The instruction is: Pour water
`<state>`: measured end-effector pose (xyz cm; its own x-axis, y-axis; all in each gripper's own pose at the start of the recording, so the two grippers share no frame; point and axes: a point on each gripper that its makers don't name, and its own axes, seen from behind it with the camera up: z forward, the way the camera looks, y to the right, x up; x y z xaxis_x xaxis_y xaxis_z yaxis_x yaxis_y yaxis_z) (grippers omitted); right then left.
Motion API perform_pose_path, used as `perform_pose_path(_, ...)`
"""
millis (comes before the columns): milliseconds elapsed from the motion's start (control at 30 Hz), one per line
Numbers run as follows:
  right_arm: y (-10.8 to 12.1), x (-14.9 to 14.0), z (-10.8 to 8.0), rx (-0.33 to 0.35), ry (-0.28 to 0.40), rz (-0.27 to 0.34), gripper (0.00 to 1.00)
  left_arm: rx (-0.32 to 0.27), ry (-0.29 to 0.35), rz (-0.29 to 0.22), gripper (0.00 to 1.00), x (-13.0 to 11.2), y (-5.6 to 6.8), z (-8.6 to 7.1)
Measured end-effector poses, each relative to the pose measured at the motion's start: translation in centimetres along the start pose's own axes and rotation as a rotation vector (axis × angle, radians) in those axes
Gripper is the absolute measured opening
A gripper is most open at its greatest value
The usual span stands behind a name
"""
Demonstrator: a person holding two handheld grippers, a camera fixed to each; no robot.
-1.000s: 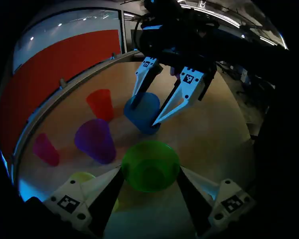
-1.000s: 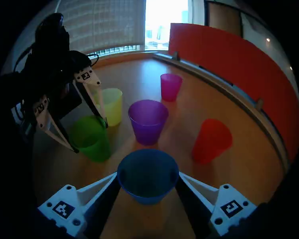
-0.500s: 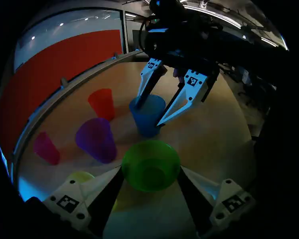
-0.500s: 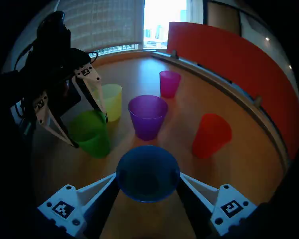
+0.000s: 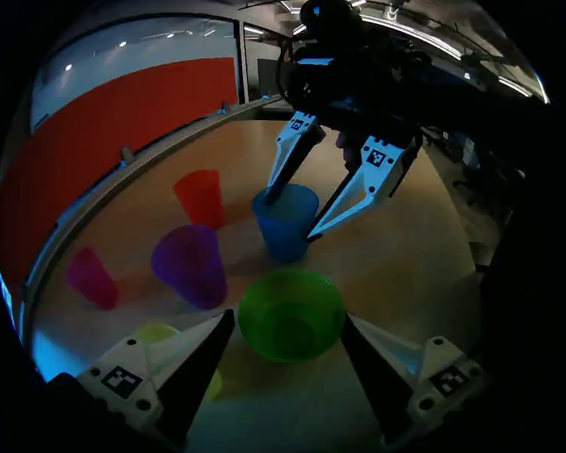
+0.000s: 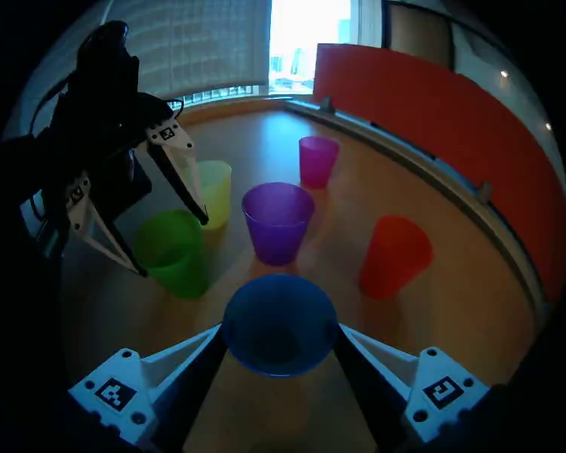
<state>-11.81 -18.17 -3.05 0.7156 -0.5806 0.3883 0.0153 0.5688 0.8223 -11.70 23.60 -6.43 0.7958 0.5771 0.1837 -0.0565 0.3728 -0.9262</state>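
Clamping the blue cup (image 6: 279,325) between both fingers, the right gripper (image 6: 279,330) holds it upright, mouth toward the camera. The left gripper view shows that gripper's white fingers against opposite sides of the cup's rim. The left gripper (image 5: 287,317) is likewise clenched on the green cup (image 5: 290,313), a finger on each side, and this cup is also upright. Whether either base rests on the counter (image 6: 472,325) I cannot tell. The two held cups are near each other but apart.

A raised rail (image 6: 434,181) borders the counter below the red panel (image 6: 449,121). Bare wood lies open on the side away from that panel, to the right of the blue cup in the left gripper view.

The purple cup (image 6: 277,223) stands just beside both held cups, on the rail side, and crowds the gap between them. The red cup (image 6: 395,255) stands nearer the rail, well clear of the green cup. The magenta cup (image 6: 318,160) is farthest off. The yellow cup (image 6: 211,192) stands just behind the green one, and one finger of the left gripper crosses in front of it.

The right gripper view takes in a bright window (image 6: 309,38) and blinds (image 6: 200,45) past the counter's end. The left gripper view takes in ceiling lights (image 5: 411,38) and a dim room beyond the opposite edge, with the yellow cup half hidden behind that gripper's own finger.
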Motion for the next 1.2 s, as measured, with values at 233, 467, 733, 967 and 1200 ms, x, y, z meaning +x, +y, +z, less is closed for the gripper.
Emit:
perform_pose_path(233,-0.2,-0.5,-0.9,-0.005,-0.002,0.008,0.99,0.015,0.010,0.013,1.00,0.2,0.0,-1.0)
perform_pose_path(467,-0.5,-1.4,-2.3,-0.018,-0.006,0.010,0.99,0.041,0.015,0.014,1.00,0.1,-0.1,-2.6)
perform_pose_path(733,-0.7,-2.4,-4.6,-0.049,-0.003,0.012,0.99,0.076,0.022,0.005,1.00,-0.5,-0.2,-4.8)
perform_pose_path(967,-0.9,-2.7,-5.7,-0.064,0.010,0.027,0.99,0.101,0.024,-0.003,1.00,-0.9,-0.2,-6.0)
perform_pose_path(1200,-0.4,-2.5,-6.6,-0.108,0.046,0.061,0.99,0.159,0.043,-0.021,1.00,-1.5,-0.9,-8.1)
